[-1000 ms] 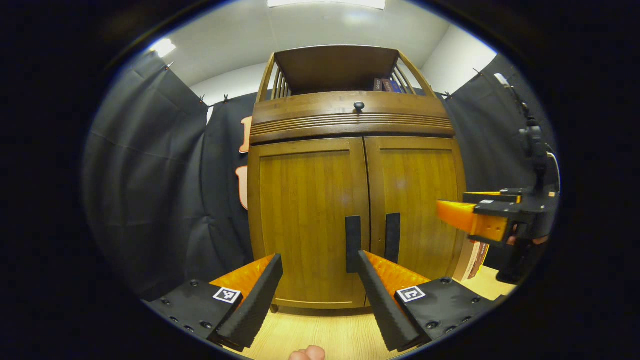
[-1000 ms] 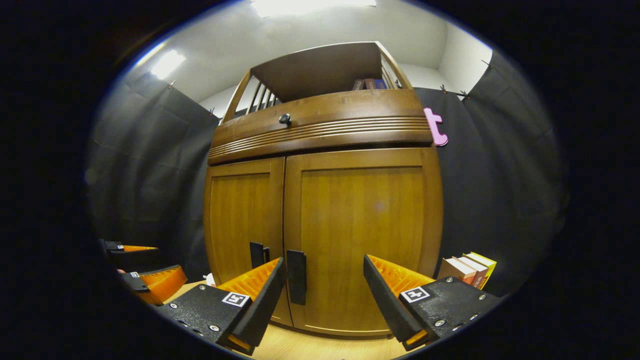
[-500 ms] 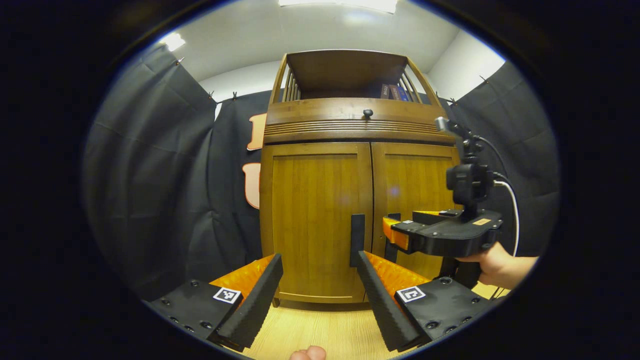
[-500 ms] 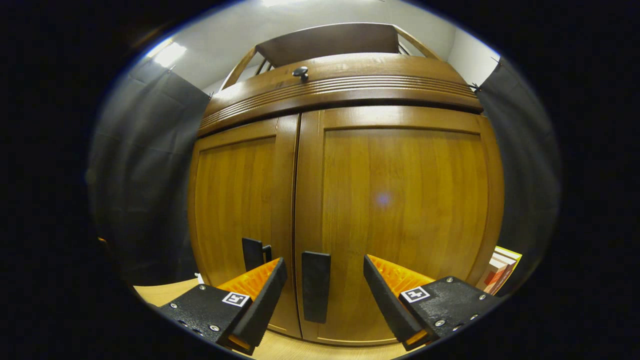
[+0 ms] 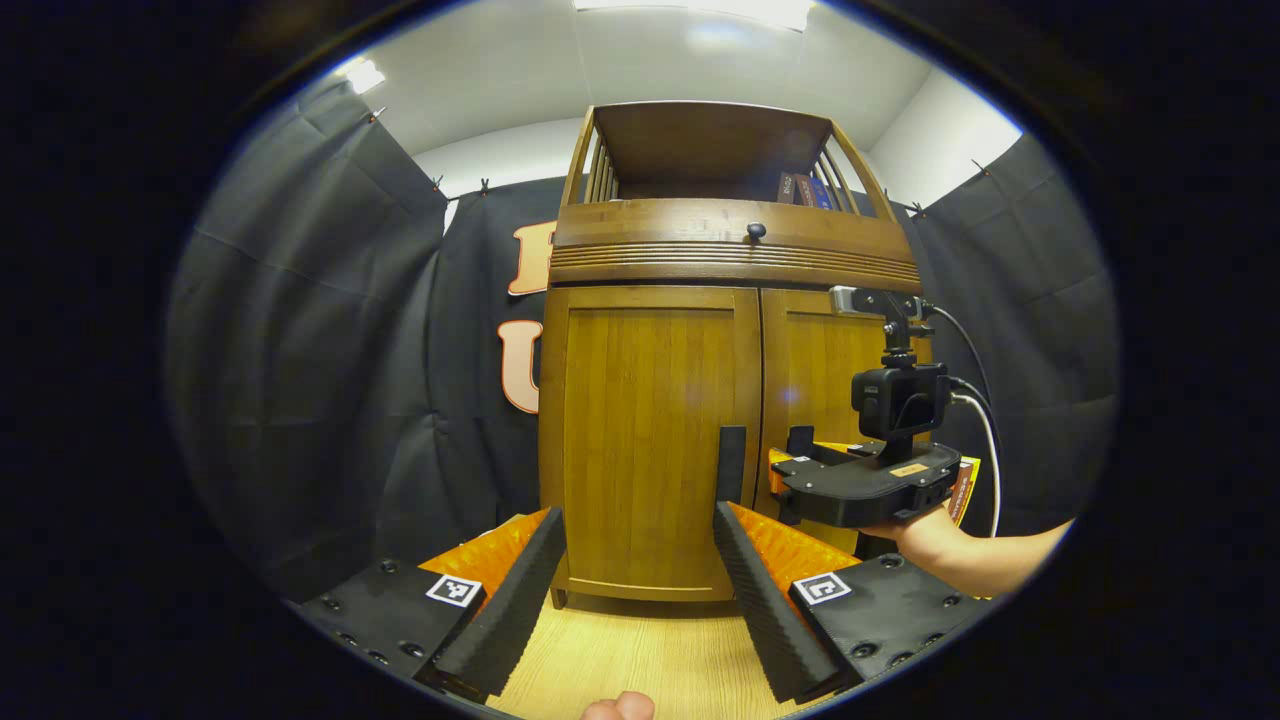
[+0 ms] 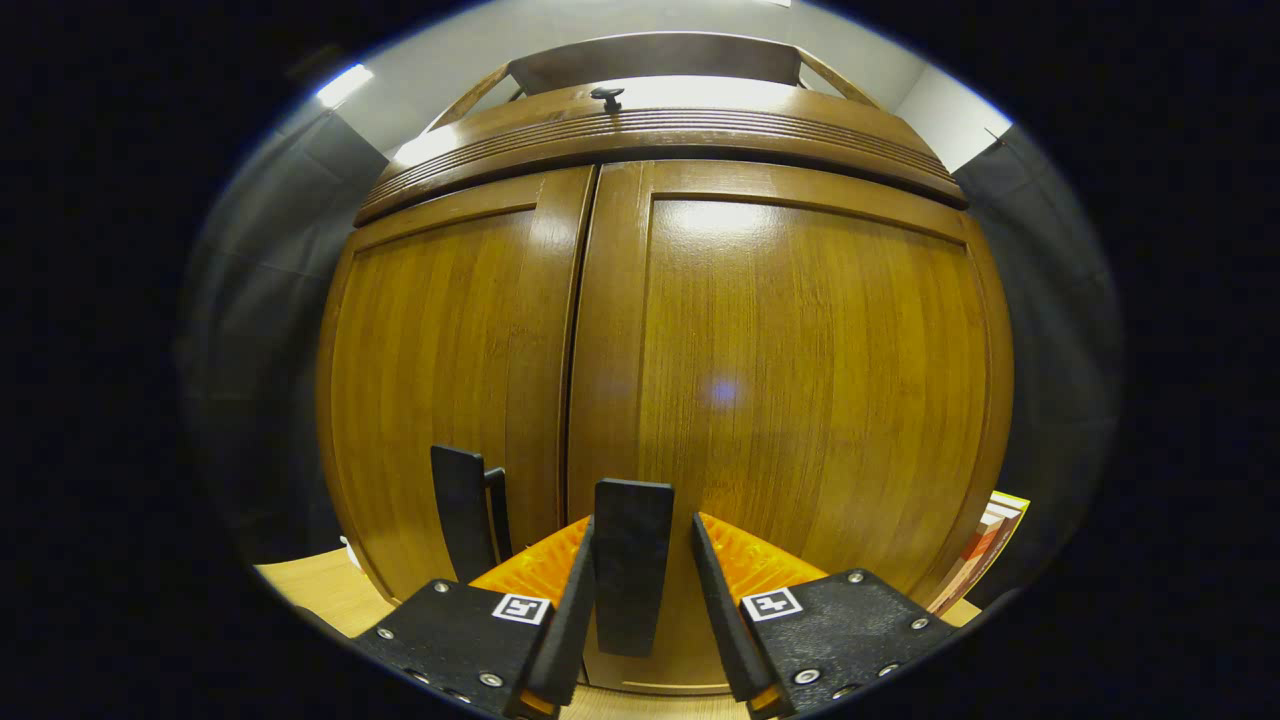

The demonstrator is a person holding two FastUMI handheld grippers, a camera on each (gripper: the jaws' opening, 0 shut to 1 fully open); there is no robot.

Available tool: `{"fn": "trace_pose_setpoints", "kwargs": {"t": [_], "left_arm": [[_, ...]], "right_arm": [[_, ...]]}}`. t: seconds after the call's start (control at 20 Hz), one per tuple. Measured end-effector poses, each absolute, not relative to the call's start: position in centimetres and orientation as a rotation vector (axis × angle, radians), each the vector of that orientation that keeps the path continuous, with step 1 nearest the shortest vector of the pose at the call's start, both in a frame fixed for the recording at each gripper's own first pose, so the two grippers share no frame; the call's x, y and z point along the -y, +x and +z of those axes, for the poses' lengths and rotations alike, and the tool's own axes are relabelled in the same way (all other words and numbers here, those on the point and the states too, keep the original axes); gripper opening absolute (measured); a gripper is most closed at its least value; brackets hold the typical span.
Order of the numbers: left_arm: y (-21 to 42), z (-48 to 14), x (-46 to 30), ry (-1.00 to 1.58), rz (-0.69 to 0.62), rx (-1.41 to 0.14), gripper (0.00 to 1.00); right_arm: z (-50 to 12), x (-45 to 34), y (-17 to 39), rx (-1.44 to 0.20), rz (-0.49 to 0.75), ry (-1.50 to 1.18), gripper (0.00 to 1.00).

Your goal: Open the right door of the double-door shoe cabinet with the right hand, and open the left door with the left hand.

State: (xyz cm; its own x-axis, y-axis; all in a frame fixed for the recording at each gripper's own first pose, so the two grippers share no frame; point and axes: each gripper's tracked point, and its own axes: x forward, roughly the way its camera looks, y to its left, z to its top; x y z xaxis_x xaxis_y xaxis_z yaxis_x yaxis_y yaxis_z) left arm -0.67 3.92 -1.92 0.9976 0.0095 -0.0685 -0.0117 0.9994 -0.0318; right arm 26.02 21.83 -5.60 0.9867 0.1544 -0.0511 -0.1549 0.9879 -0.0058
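Observation:
The wooden shoe cabinet [image 5: 650,420] stands ahead with both doors closed. In the left gripper view, my left gripper [image 5: 638,515] is open and empty, a short way from the left door's dark vertical handle [image 5: 731,465]. Farther right, a hand holds my right gripper [image 5: 790,470] against the right door. In the right gripper view, the right gripper [image 6: 642,525] straddles the right door's handle [image 6: 632,570]. Its jaws have narrowed, and a slim gap still shows at the right finger [image 6: 715,590]. The left door's handle [image 6: 462,510] stands just to the left.
A drawer with a round knob [image 5: 756,231] sits above the doors, under an open shelf holding books [image 5: 800,188]. More books [image 6: 990,530] lean beside the cabinet's right side. The cabinet stands on a light wooden floor [image 5: 640,650]. A forearm [image 5: 970,555] reaches in from the right.
My right gripper has moved up to the right door and narrowed its fingers around the handle. My left gripper has drawn back slightly, and the cabinet looks smaller in its view.

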Motion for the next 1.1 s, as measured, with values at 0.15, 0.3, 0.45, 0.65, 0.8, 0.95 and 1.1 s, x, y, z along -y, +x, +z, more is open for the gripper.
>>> {"fn": "trace_pose_setpoints", "kwargs": {"t": [0.15, 0.3, 0.45, 0.65, 0.8, 0.95, 1.1], "left_arm": [[-0.7, -1.6, -3.5, -0.020, -0.003, -0.066, 0.95], [-1.1, -1.7, -3.6, -0.031, -0.008, -0.078, 0.98], [-1.4, -1.8, -3.4, -0.048, -0.013, -0.094, 0.96], [-2.3, -1.3, -3.2, -0.031, -0.008, -0.090, 0.99], [-3.6, -1.2, -2.8, -0.036, -0.004, -0.086, 0.97], [-4.3, -1.2, -3.0, -0.041, 0.008, -0.090, 0.98], [-4.7, -1.1, -3.0, -0.045, 0.015, -0.091, 0.95]], "right_arm": [[-6.2, -22.4, 25.7, -0.061, 0.161, 0.023, 0.40], [-6.4, -22.6, 25.6, -0.076, 0.177, 0.060, 0.26], [-6.5, -22.6, 25.7, -0.096, 0.207, 0.045, 0.22], [-6.1, -22.5, 24.7, -0.108, 0.230, 0.037, 0.22], [-6.0, -22.5, 23.3, -0.104, 0.260, 0.053, 0.22], [-5.7, -22.1, 21.3, -0.108, 0.295, 0.055, 0.22], [-5.4, -21.0, 18.8, -0.124, 0.324, 0.077, 0.22]]}}
